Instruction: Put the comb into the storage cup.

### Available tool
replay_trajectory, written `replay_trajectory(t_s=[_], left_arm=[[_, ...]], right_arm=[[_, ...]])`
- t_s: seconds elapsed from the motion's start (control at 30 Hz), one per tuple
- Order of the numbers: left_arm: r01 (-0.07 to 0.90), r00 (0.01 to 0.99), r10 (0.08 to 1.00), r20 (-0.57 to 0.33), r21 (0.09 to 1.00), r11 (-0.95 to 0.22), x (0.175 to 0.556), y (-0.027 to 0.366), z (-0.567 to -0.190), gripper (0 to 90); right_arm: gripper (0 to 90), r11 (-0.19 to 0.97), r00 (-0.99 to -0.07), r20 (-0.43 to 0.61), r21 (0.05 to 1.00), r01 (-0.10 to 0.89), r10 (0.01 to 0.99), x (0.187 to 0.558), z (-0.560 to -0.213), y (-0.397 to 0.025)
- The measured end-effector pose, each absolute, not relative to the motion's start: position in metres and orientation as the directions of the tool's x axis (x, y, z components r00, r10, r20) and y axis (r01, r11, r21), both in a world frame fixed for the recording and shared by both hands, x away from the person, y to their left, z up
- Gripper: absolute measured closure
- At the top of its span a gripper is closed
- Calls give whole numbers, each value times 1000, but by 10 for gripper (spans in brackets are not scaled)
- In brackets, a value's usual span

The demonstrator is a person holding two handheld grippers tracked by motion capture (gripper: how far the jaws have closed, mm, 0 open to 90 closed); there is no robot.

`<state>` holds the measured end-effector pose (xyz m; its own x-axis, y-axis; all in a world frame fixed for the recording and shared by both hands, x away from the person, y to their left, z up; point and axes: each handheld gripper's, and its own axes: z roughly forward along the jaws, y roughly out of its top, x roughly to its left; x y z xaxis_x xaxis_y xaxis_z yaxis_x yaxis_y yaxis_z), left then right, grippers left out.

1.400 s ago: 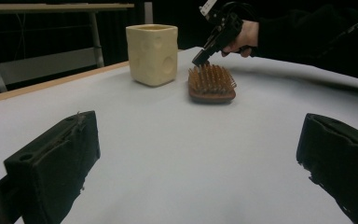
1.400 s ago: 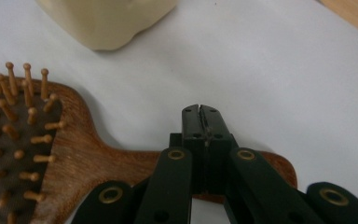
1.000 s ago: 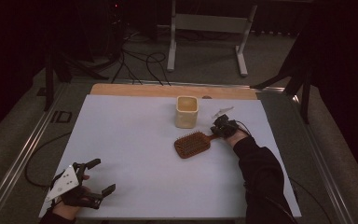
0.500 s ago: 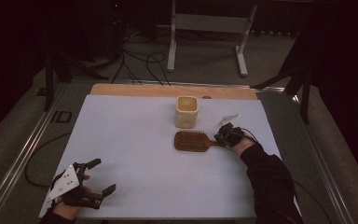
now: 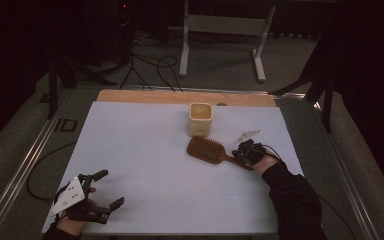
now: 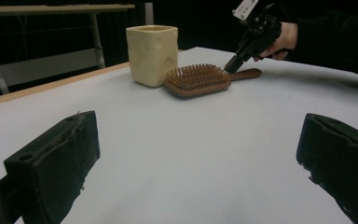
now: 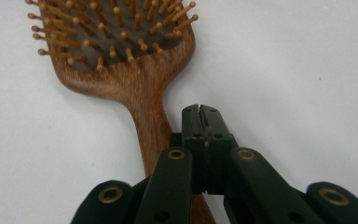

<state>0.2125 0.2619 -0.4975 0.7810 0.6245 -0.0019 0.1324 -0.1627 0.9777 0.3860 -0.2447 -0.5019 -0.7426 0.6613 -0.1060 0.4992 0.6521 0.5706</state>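
In the high view, the right gripper (image 5: 246,151) sits at the handle end of a wooden hairbrush (image 5: 208,149) that lies flat on the white table (image 5: 145,150), bristles up, its head pointing away from the gripper toward a cream cup (image 5: 200,119) just beyond it. The left gripper (image 5: 100,190) rests near the table's front edge, well apart from the brush, its jaws spread wide with nothing between them. In the left gripper view, its two jaws stand far apart over bare table; ahead of them the hairbrush lies just beside the cup, and the right gripper tips down onto the handle. In the right gripper view, the jaws are pressed together, closed on nothing, resting just beside and over the handle, the brush head straight ahead.
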Motion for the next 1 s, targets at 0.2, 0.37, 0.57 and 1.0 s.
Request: replay_trajectory(t_s=[0.2,0.37,0.57,1.0], left_arm=[[134,780,625,-3,978,-163,213,262,-498,1],[133,780,626,-2,978,-162,213,262,-497,1],[132,780,626,-1,978,-163,213,262,-497,1],[129,780,626,1,978,-162,212,262,-497,1]], right_arm=[[900,653,-743,-108,572,497,660,380,-501,-249],[900,661,-754,-103,567,492,649,375,-502,-247],[900,686,-770,-113,548,479,628,364,-500,-243],[900,695,-793,-90,548,466,602,338,-500,-231]])
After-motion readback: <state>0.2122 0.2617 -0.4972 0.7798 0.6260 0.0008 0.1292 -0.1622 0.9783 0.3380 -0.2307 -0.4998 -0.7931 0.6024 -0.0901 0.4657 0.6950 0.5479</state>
